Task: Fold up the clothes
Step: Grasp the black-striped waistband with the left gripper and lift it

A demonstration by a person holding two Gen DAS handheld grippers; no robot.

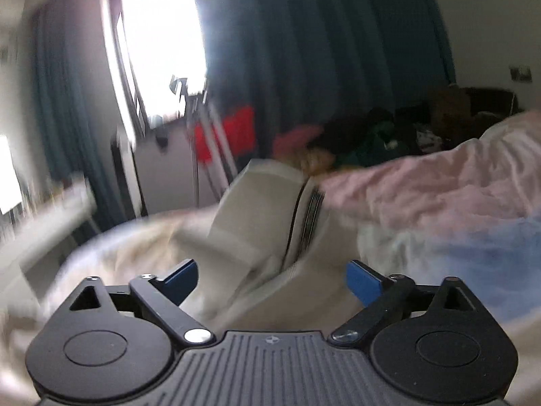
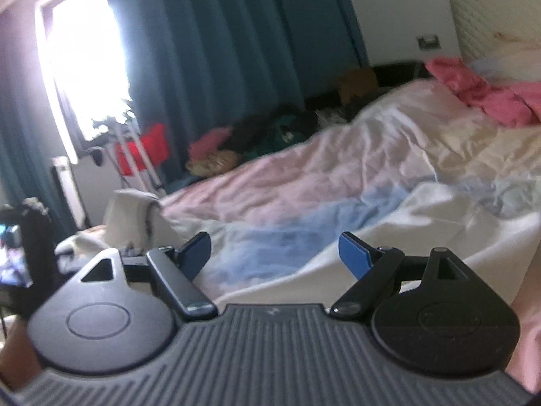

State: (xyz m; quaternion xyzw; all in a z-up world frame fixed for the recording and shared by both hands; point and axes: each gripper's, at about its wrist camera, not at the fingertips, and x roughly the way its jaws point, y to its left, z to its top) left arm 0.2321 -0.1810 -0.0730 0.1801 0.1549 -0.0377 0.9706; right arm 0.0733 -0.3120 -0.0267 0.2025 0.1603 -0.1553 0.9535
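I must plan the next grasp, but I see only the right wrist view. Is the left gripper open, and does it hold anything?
Observer: The left gripper is open and grips nothing.
Operator: Where is the cream garment from there?
Observer: The cream garment stands bunched just ahead, in line with the gap between the fingers.
Operator: Has it any marking?
Observer: A dark striped band runs down it. The picture is blurred, so I cannot tell more.

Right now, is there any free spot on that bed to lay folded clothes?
Yes: the smooth white sheet ahead of the right gripper, beside the blue patch. Crowded: the far edge's dark clothes heap, the pink bundle, and the cream garment.
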